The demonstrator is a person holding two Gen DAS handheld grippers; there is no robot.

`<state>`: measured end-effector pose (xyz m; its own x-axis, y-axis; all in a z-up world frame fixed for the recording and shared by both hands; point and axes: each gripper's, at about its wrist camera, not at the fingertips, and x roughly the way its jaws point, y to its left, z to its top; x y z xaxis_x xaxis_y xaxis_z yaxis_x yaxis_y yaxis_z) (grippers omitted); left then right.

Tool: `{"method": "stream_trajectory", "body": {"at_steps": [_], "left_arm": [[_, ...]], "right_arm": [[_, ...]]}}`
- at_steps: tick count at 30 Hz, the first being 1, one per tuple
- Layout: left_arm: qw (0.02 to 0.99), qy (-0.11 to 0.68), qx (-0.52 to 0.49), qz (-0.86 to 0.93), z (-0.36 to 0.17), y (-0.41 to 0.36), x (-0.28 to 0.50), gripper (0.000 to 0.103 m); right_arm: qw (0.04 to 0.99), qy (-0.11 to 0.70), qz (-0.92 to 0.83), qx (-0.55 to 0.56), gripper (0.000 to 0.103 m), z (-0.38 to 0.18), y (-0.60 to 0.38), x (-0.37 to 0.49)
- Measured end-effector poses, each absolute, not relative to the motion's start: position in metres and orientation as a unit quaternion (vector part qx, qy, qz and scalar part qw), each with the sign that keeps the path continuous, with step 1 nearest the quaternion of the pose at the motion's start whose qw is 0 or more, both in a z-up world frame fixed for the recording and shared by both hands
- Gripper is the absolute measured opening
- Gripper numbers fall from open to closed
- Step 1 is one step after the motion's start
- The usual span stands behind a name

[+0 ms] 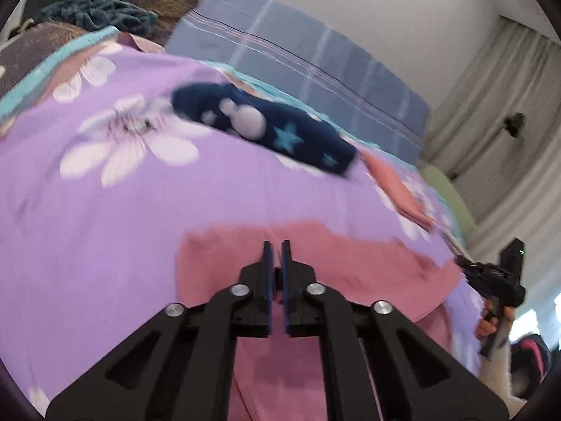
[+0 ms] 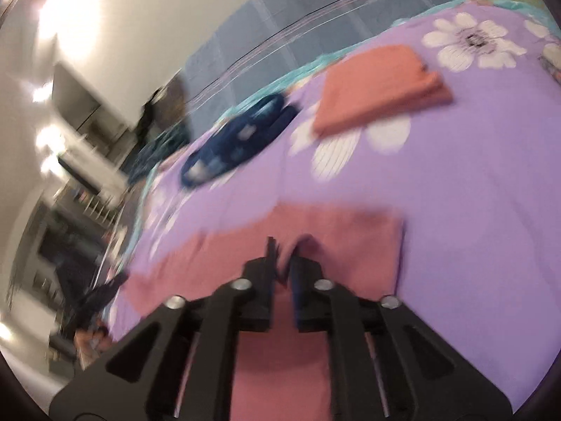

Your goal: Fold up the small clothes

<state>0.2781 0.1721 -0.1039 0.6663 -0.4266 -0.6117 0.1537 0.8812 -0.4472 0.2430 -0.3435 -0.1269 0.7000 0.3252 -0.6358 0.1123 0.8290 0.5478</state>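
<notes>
A pink garment lies flat on the purple flowered bedspread, right under both grippers. My left gripper hovers over its near part with a narrow gap between the blue pads and no cloth pinched in it. My right gripper stands open wider. A small ridge of the pink cloth rises in front of its gap, and the pads do not press on it. A hand holds the right gripper at the bed's right edge.
A dark blue garment with stars and a folded orange-pink garment lie farther back. Behind them are a blue checked sheet, a crumpled teal cloth and a curtain.
</notes>
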Motion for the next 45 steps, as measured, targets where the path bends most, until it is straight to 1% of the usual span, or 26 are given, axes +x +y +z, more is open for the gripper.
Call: {"method": "stream_trajectory", "body": {"at_steps": [1, 2, 4, 8, 12, 15, 16, 17, 18, 19, 20, 21, 24, 28, 29, 31, 32, 33, 35, 36, 37, 38, 39, 41, 44, 45], "left_arm": [[0.902, 0.375, -0.171, -0.129, -0.107, 0.173, 0.290, 0.045], [0.910, 0.376, -0.154, -0.082, -0.115, 0.174, 0.300, 0.057], [0.906, 0.386, -0.153, -0.081, -0.126, 0.176, 0.306, 0.058], [0.904, 0.391, -0.138, -0.106, -0.136, 0.177, 0.301, 0.062], [0.895, 0.416, -0.112, -0.116, -0.144, 0.164, 0.316, 0.062], [0.896, 0.420, -0.088, -0.113, -0.145, 0.152, 0.326, 0.062], [0.897, 0.419, -0.080, -0.115, -0.145, 0.149, 0.329, 0.062], [0.900, 0.416, -0.066, -0.116, -0.143, 0.144, 0.329, 0.062], [0.901, 0.414, -0.053, -0.116, -0.142, 0.140, 0.331, 0.052], [0.902, 0.414, -0.037, -0.116, -0.141, 0.136, 0.331, 0.039], [0.900, 0.419, -0.026, -0.121, -0.139, 0.134, 0.332, 0.008], [0.897, 0.423, -0.027, -0.127, -0.137, 0.134, 0.332, 0.000], [0.912, 0.387, -0.042, -0.126, -0.117, 0.145, 0.323, 0.000], [0.917, 0.375, -0.072, -0.113, -0.109, 0.164, 0.329, 0.000], [0.915, 0.380, -0.077, -0.112, -0.110, 0.165, 0.330, 0.002], [0.907, 0.391, -0.093, -0.126, -0.114, 0.165, 0.328, 0.024], [0.904, 0.394, -0.093, -0.138, -0.116, 0.159, 0.323, 0.047], [0.904, 0.394, -0.080, -0.144, -0.118, 0.152, 0.319, 0.062], [0.904, 0.402, 0.007, -0.146, -0.128, 0.126, 0.311, 0.062], [0.899, 0.412, 0.046, -0.138, -0.136, 0.116, 0.311, 0.059], [0.891, 0.428, 0.079, -0.127, -0.146, 0.107, 0.314, 0.047], [0.886, 0.438, 0.081, -0.129, -0.151, 0.105, 0.317, 0.011], [0.885, 0.441, 0.072, -0.129, -0.151, 0.108, 0.318, 0.006], [0.901, 0.411, 0.013, -0.135, -0.134, 0.123, 0.317, 0.004], [0.910, 0.388, -0.046, -0.140, -0.118, 0.143, 0.323, 0.005], [0.907, 0.396, -0.046, -0.137, -0.122, 0.143, 0.329, 0.009]], "right_arm": [[0.876, 0.388, 0.027, 0.286, 0.063, -0.132, -0.348, 0.251], [0.873, 0.391, 0.018, 0.293, 0.062, -0.137, -0.349, 0.254], [0.866, 0.394, 0.058, 0.301, 0.062, -0.145, -0.348, 0.251], [0.892, 0.387, 0.059, 0.225, 0.062, -0.146, -0.339, 0.244], [0.895, 0.394, 0.066, 0.198, 0.060, -0.142, -0.330, 0.262], [0.897, 0.417, 0.040, 0.144, 0.060, -0.142, -0.318, 0.286], [0.895, 0.422, 0.035, 0.139, 0.057, -0.146, -0.313, 0.294], [0.892, 0.429, 0.037, 0.136, 0.041, -0.148, -0.312, 0.298], [0.888, 0.439, 0.040, 0.132, 0.012, -0.152, -0.309, 0.303], [0.883, 0.450, 0.042, 0.127, 0.008, -0.155, -0.308, 0.306], [0.887, 0.443, 0.039, 0.127, 0.007, -0.152, -0.309, 0.305], [0.893, 0.429, 0.040, 0.128, 0.007, -0.148, -0.310, 0.300], [0.910, 0.385, 0.044, 0.147, 0.007, -0.127, -0.318, 0.284], [0.908, 0.391, 0.036, 0.150, 0.008, -0.130, -0.325, 0.291], [0.901, 0.405, 0.035, 0.151, 0.008, -0.137, -0.325, 0.295], [0.894, 0.420, 0.032, 0.154, 0.011, -0.148, -0.324, 0.298], [0.893, 0.422, 0.032, 0.156, 0.012, -0.151, -0.324, 0.297], [0.892, 0.422, 0.033, 0.159, 0.012, -0.153, -0.324, 0.296], [0.890, 0.425, 0.033, 0.160, 0.012, -0.157, -0.323, 0.294], [0.889, 0.427, 0.032, 0.159, 0.012, -0.158, -0.323, 0.295], [0.889, 0.429, 0.031, 0.158, 0.012, -0.159, -0.323, 0.295], [0.889, 0.429, 0.029, 0.157, 0.009, -0.158, -0.323, 0.295], [0.892, 0.424, 0.026, 0.157, 0.004, -0.156, -0.323, 0.293], [0.901, 0.400, 0.014, 0.164, 0.001, -0.147, -0.328, 0.287], [0.905, 0.391, -0.022, 0.166, 0.000, -0.145, -0.340, 0.287], [0.898, 0.403, -0.024, 0.174, 0.000, -0.151, -0.344, 0.291]]}}
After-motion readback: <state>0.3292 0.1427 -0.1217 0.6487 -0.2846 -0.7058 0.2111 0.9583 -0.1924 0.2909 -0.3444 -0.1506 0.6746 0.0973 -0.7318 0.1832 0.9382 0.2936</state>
